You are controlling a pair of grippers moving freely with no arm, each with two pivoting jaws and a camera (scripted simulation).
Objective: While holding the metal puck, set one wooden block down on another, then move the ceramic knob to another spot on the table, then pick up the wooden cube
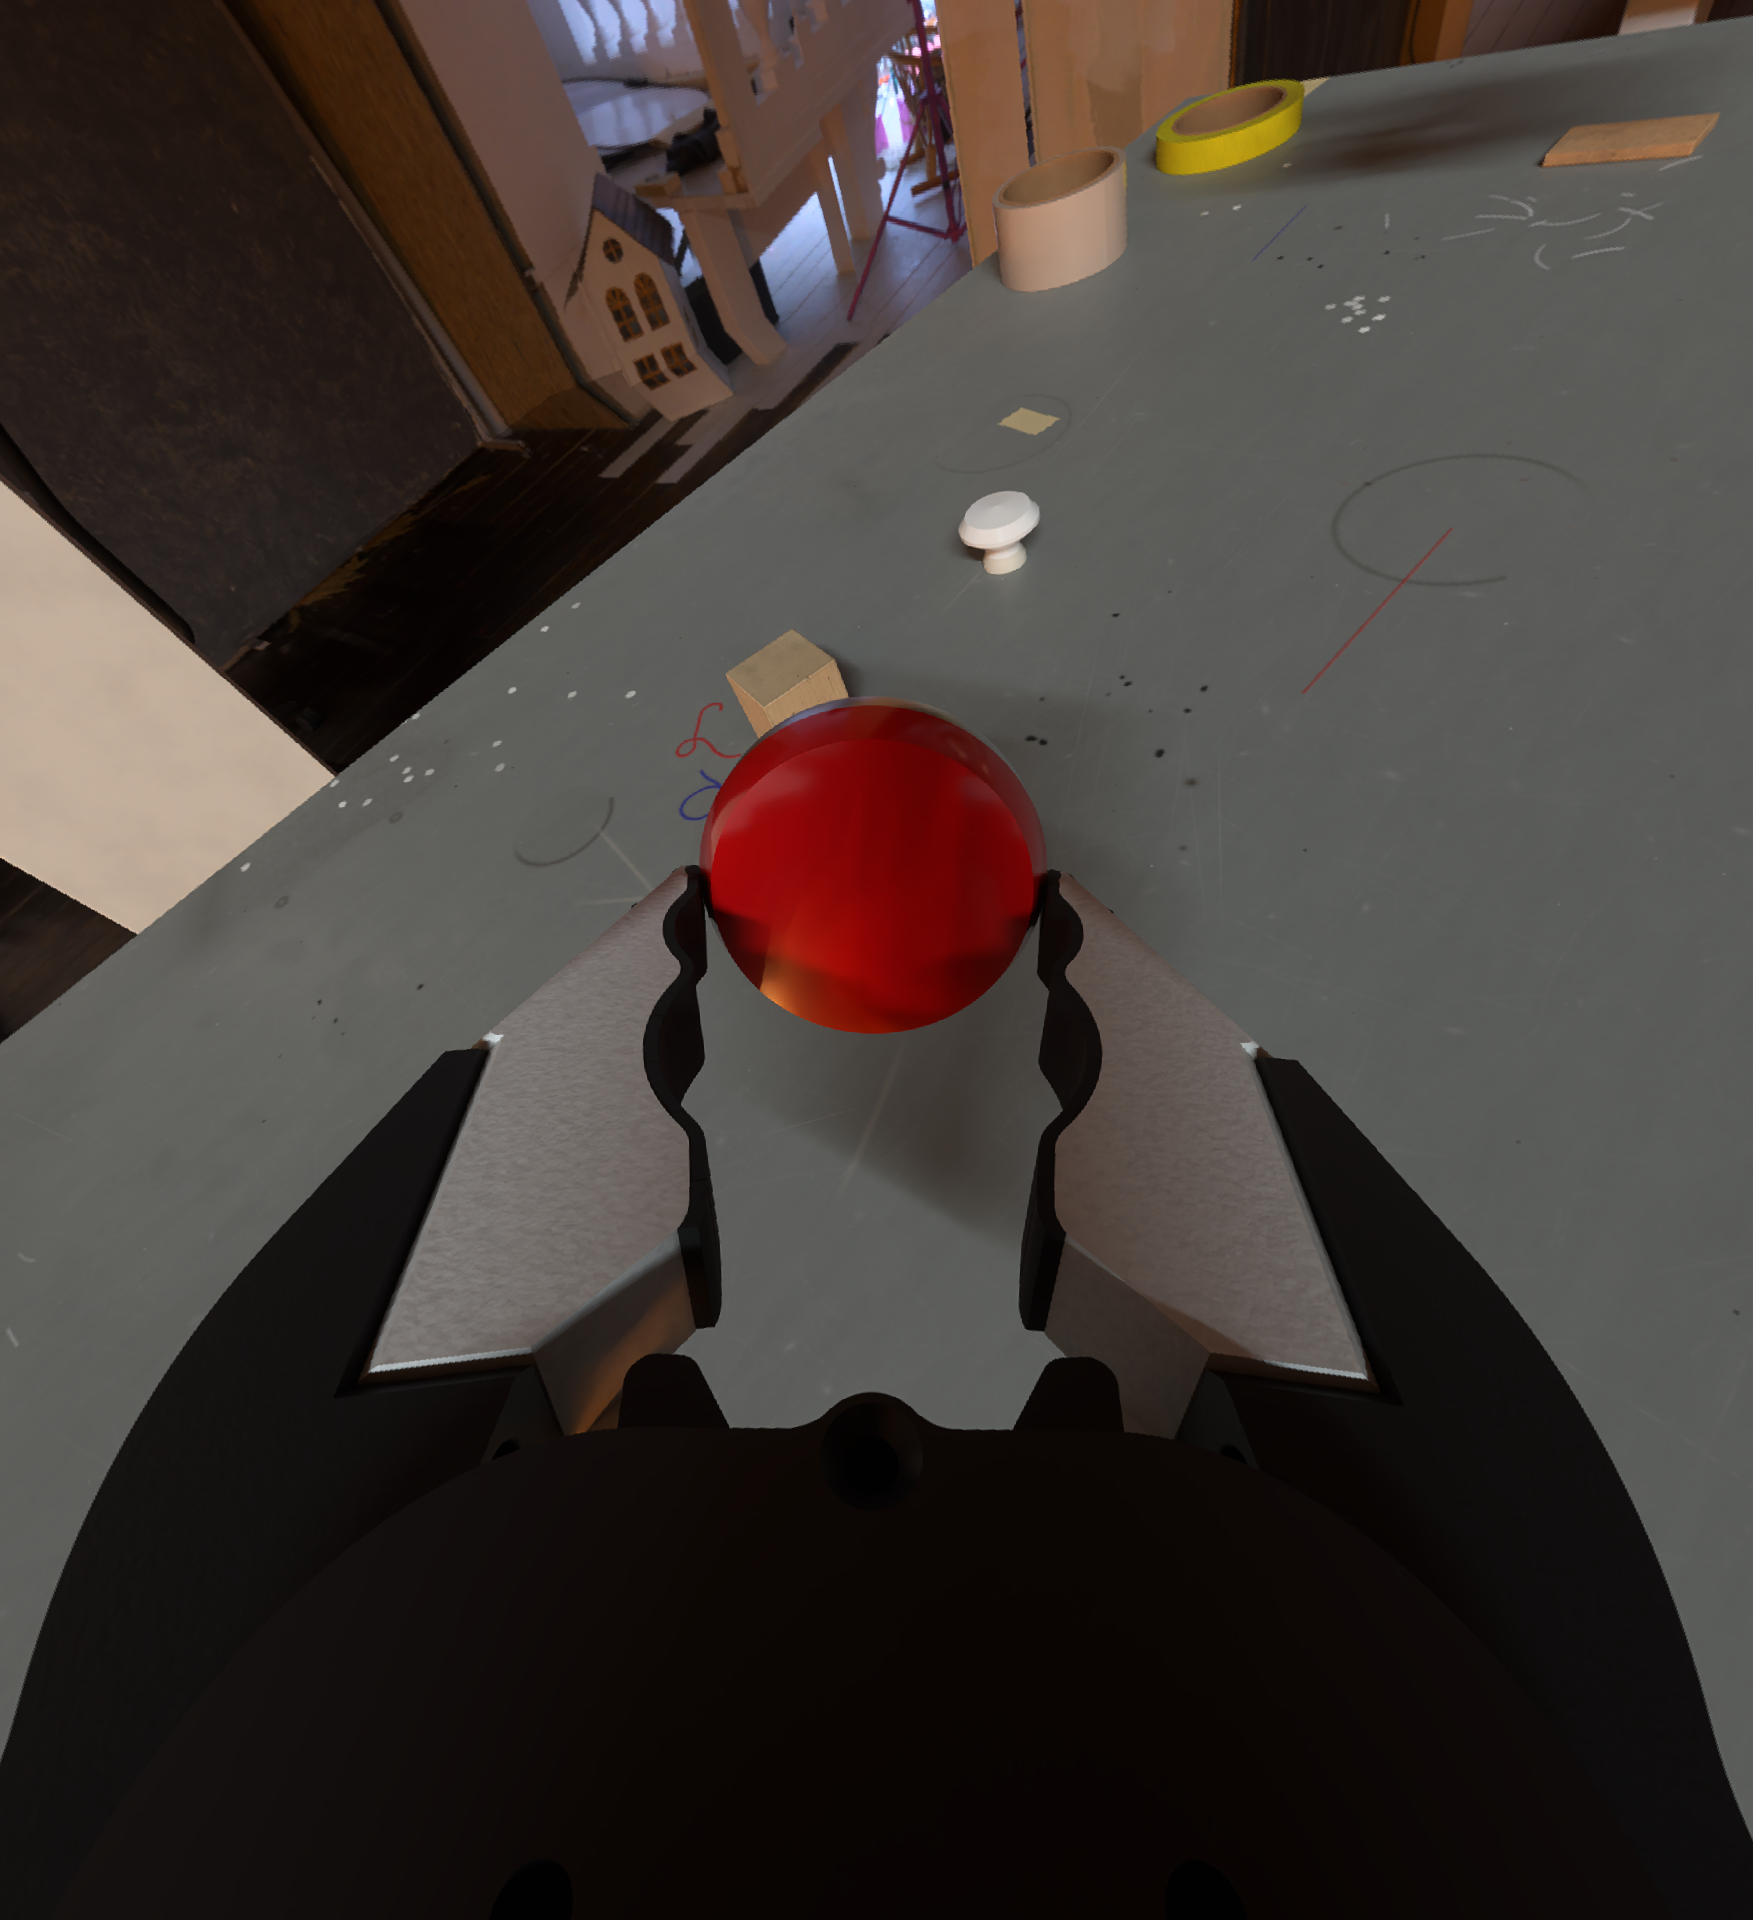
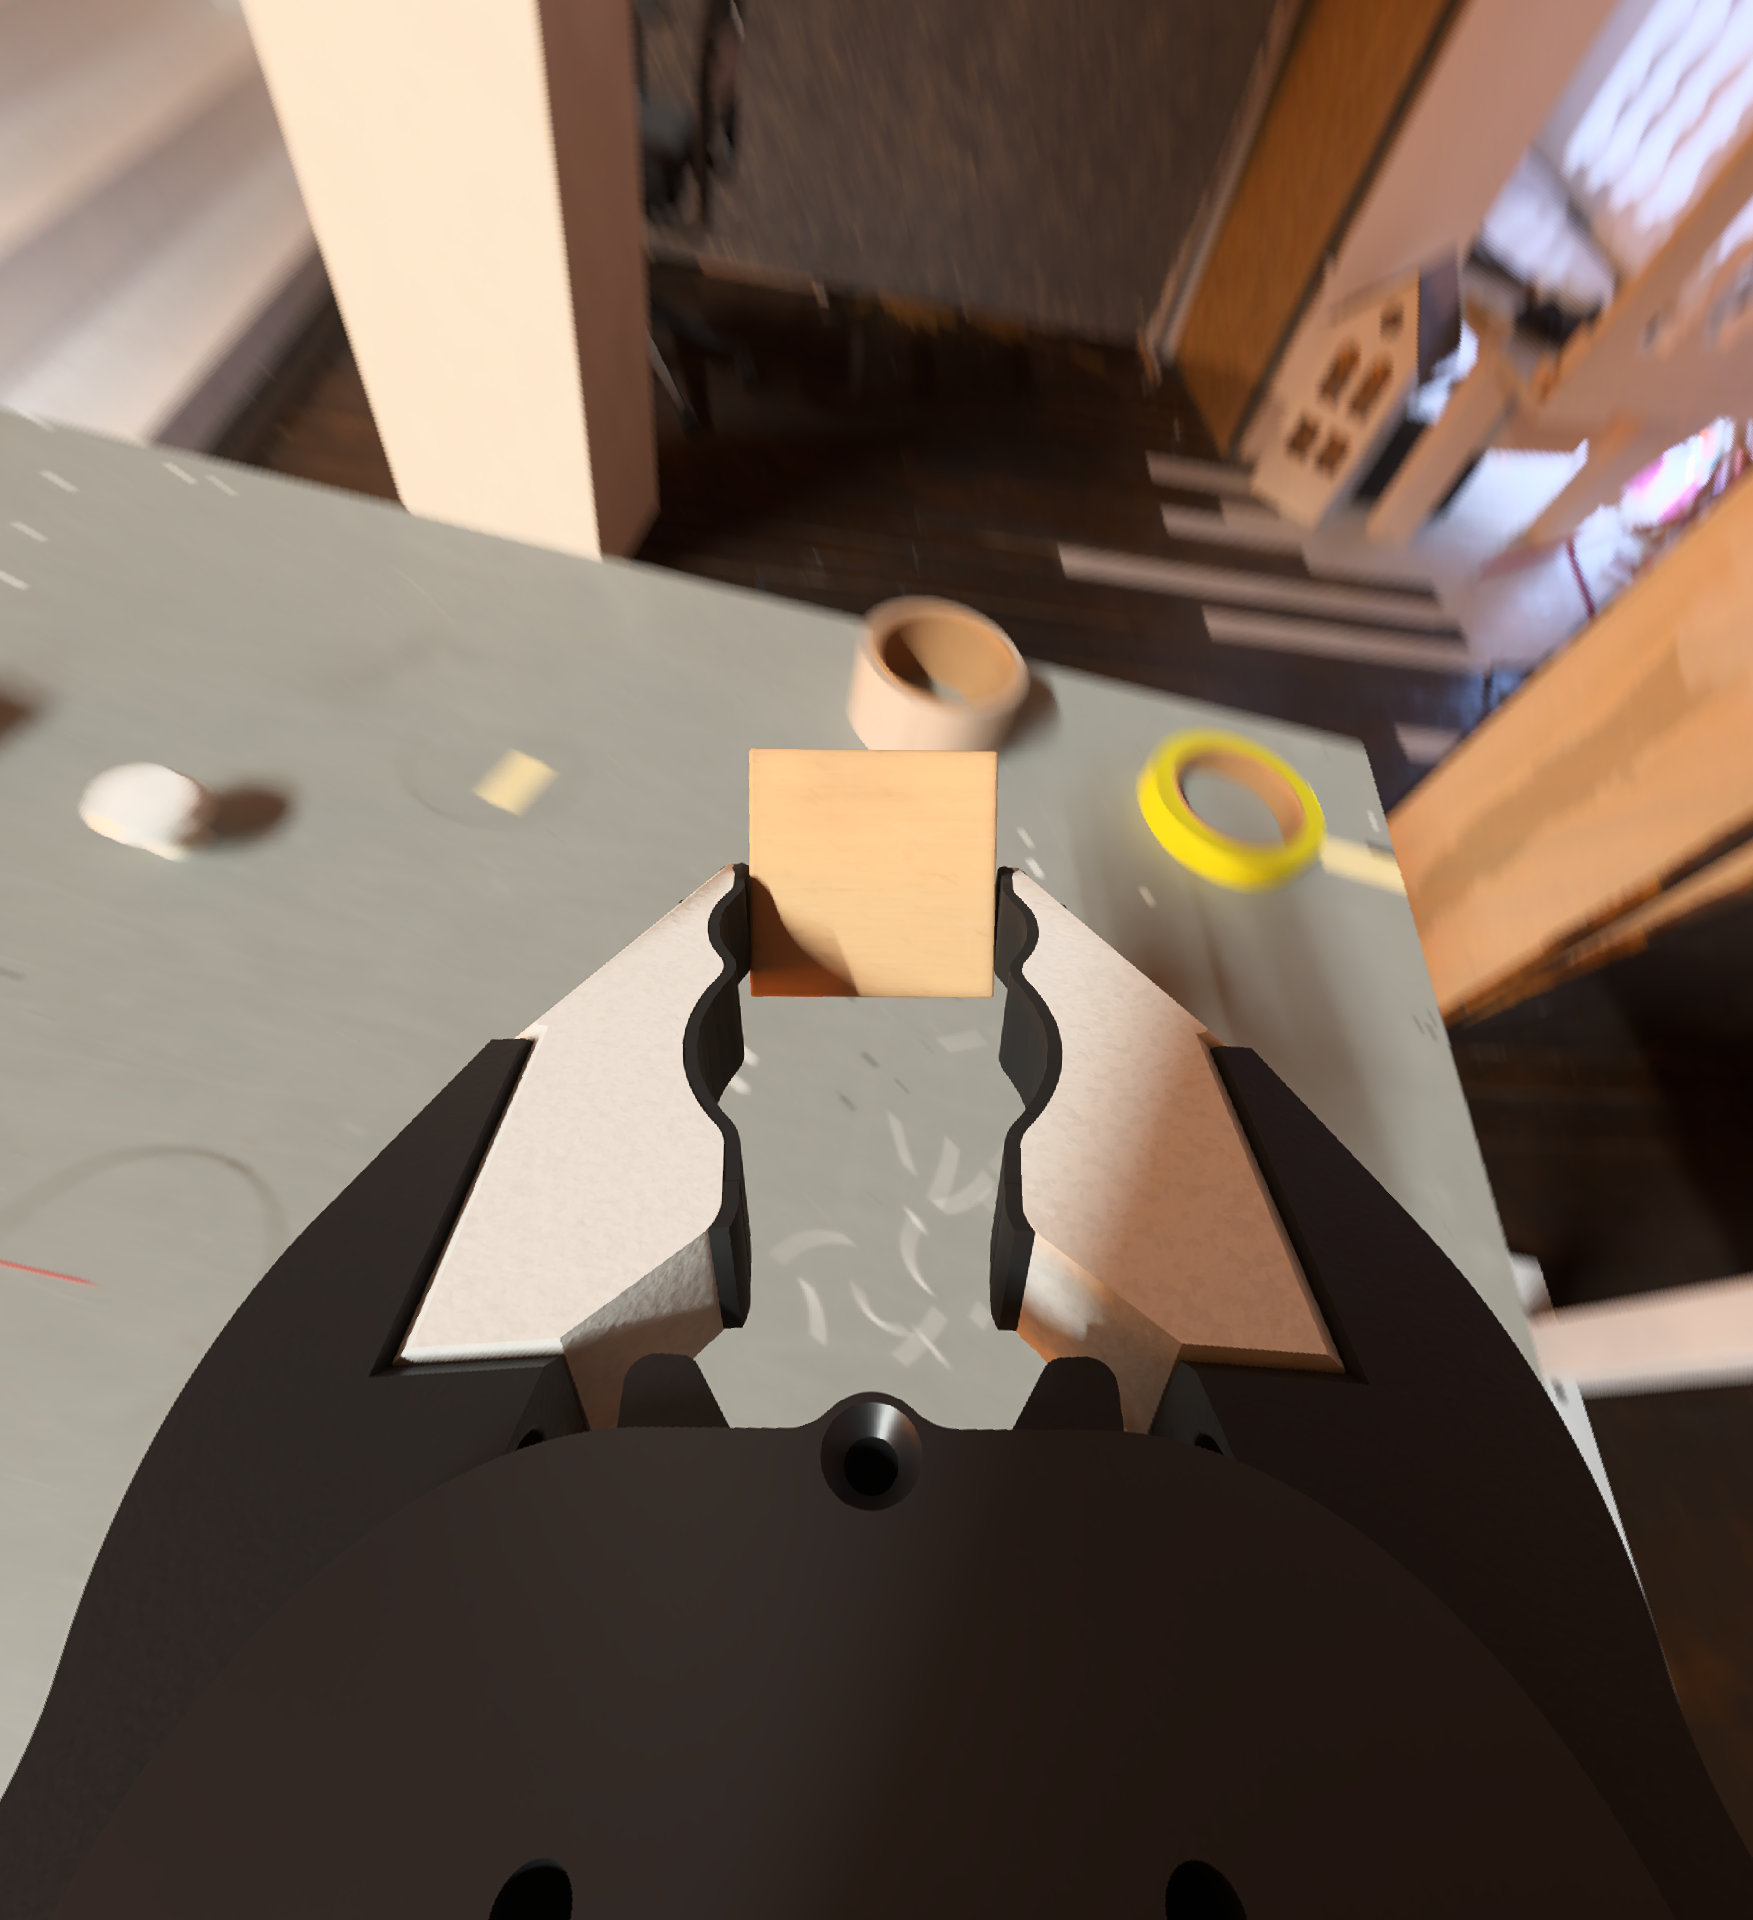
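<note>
In the left wrist view my left gripper [image 1: 872, 891] is shut on the shiny red metal puck [image 1: 872, 821] and holds it just above the grey table [image 1: 1371, 935]. A pale wooden block [image 1: 787, 675] stands right behind the puck. The white ceramic knob [image 1: 1000, 528] stands farther on. In the right wrist view my right gripper [image 2: 872, 899] is shut on a square-faced wooden block [image 2: 872, 862], held above the table [image 2: 280, 987]. The knob [image 2: 145, 819] shows blurred at the left.
A beige tape roll [image 1: 1059, 218] and a yellow tape roll [image 1: 1230, 125] stand near the table's far edge; both also show in the right wrist view, beige [image 2: 939, 686] and yellow [image 2: 1230, 810]. A flat wooden board [image 1: 1630, 138] lies at the far right. The table edge runs along the left.
</note>
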